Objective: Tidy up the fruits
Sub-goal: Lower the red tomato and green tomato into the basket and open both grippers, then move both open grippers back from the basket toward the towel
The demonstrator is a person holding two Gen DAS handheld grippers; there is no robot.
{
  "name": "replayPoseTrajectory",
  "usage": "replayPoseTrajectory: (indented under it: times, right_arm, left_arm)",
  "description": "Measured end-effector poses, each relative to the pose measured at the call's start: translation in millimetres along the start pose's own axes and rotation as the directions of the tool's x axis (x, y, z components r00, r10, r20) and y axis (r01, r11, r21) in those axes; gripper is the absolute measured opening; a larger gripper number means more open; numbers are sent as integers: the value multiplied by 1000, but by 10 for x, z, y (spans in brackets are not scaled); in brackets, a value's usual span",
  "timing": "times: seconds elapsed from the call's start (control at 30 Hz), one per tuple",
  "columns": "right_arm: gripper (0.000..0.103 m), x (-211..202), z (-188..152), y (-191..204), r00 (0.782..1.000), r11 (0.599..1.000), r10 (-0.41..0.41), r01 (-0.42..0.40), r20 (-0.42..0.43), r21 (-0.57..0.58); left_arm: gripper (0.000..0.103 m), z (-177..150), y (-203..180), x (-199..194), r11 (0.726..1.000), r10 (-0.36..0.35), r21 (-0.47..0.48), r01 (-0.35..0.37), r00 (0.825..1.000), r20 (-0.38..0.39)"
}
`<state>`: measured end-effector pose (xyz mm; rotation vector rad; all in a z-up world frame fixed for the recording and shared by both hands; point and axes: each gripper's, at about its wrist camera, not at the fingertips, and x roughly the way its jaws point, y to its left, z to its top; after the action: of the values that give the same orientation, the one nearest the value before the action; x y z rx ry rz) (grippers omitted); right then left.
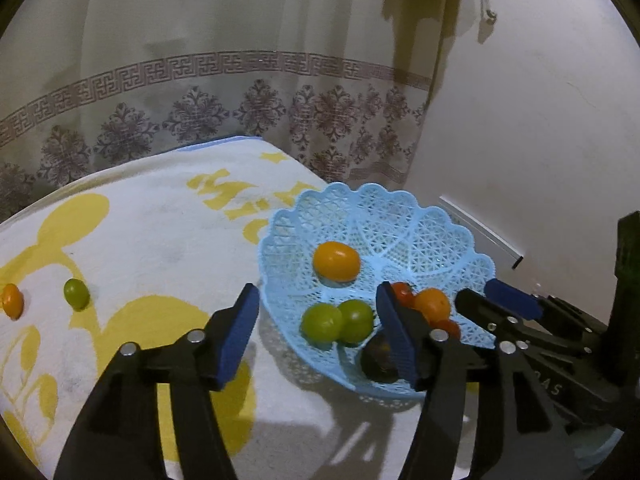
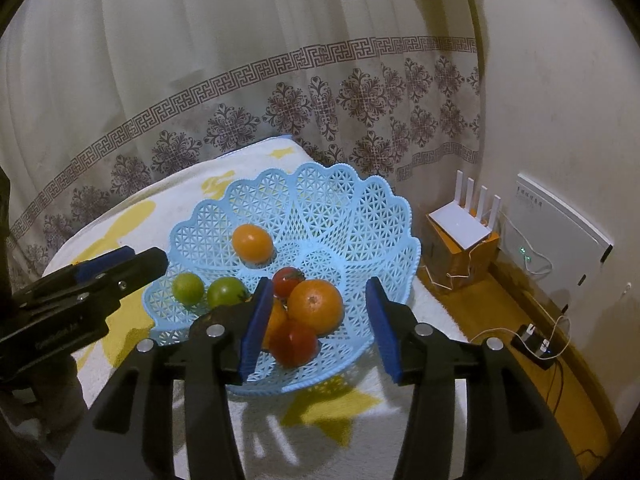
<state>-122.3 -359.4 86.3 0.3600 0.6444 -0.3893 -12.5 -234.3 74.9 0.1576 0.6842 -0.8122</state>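
Fruits [image 2: 315,306] lie in a blue lattice basket [image 2: 360,216] on a white-and-yellow towel [image 1: 152,240], before a patterned curtain [image 2: 240,80] and a wall. 2 more rest far left on the towel; the green one [image 1: 76,294] stands long axis upright. Left gripper [image 1: 316,336] and right gripper [image 2: 316,326] are both parted, gripping nothing.

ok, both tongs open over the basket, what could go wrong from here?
1. The blue basket sits near the towel's right edge; a nudge from the right tongs might push it off.
2. The piled orange and red tomatoes could roll when more fruit lands.
3. A green fruit and an orange one lie far left of the left tongs; easy to miss.
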Motion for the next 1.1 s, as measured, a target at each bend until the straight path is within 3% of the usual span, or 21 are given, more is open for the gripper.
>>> replayPoseTrajectory:
  times: [0.23,0.47,0.77,1.1]
  right_arm:
    - [57,7,1,3,1000,1000,3,-3,4,5]
    - [70,-30,-8,24,1000,1000,20,-21,23,11]
    - [84,-87,3,58,998,999,21,-23,54,34]
    - [89,-140,54,315,995,999,52,-53,84,8]
  left_arm:
    - [75,7,205,-19,997,53,-54,-53,999,-3]
    - [90,8,281,-77,994,92,-56,-91,996,11]
    - [92,-9,379,-167,989,135,-64,-134,991,12]
    - [96,-48,600,-337,979,186,-89,-183,982,25]
